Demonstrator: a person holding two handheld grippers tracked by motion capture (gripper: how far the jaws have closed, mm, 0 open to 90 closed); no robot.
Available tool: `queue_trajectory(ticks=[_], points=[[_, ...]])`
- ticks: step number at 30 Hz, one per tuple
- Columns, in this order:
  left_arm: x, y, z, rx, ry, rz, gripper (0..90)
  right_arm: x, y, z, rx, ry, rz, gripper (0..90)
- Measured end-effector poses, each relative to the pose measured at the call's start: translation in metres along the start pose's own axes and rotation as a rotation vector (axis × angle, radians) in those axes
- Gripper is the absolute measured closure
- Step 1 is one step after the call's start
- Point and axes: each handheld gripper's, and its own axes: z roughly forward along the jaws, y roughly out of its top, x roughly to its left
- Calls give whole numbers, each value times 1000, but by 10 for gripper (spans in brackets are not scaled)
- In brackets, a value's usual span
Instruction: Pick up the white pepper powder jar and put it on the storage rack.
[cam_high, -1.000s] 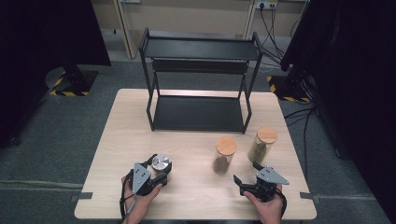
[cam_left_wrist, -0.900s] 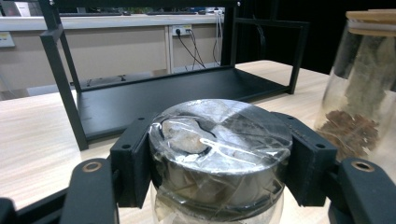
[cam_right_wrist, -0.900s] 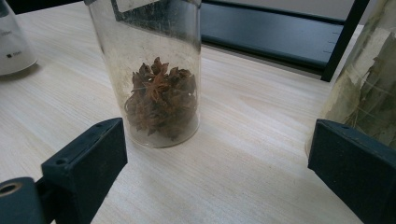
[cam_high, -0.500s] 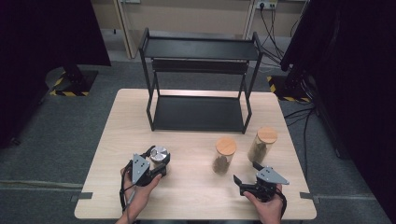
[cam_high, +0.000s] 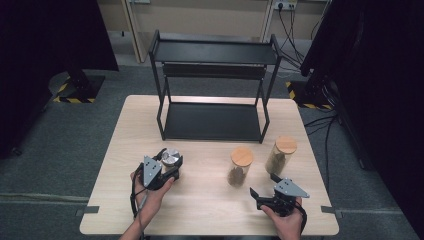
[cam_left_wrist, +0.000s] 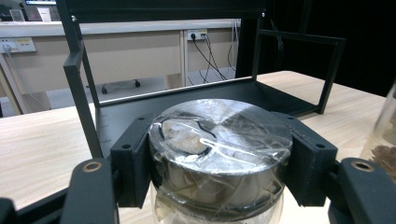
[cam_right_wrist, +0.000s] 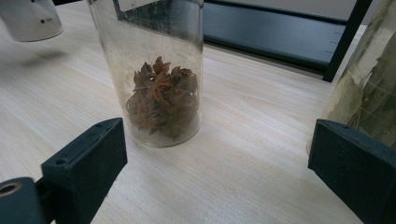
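My left gripper (cam_high: 167, 167) is clamped on the short glass jar with the silver metal lid wrapped in clear film (cam_left_wrist: 219, 140), both black jaws pressed flat against the lid's sides. Over the last second it has crept forward with the jar, away from me and toward the black two-tier metal shelf rack (cam_high: 212, 85); a second ago it sat a little nearer the table's front edge. In the right gripper view the jar's base (cam_right_wrist: 30, 18) casts a shadow off to one side of it on the light wooden table (cam_high: 200, 200), so I judge the jar is lifted clear of the wood, though I cannot be certain. That tells me the grasp is holding and the carry toward the rack has begun; the jar is in front of the rack's left half, not yet over the lower tier.

My right gripper (cam_high: 265, 192) has not moved in that time. Its jaws stand wide apart with nothing between them, low over the table in front of the rack's right side. Between it and the rack stand the tall glass jar of star anise with a round wooden lid (cam_high: 240, 167) and, just beside that, a second wooden-lidded glass jar of pale dried pieces (cam_high: 281, 155). I take those as waiting their turn.
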Motion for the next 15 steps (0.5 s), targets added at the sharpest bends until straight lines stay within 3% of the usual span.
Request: queue_trajectory(ticks=[15], points=[[6, 11, 13, -16, 25, 1, 350, 0, 0, 0, 1, 4, -4, 46]])
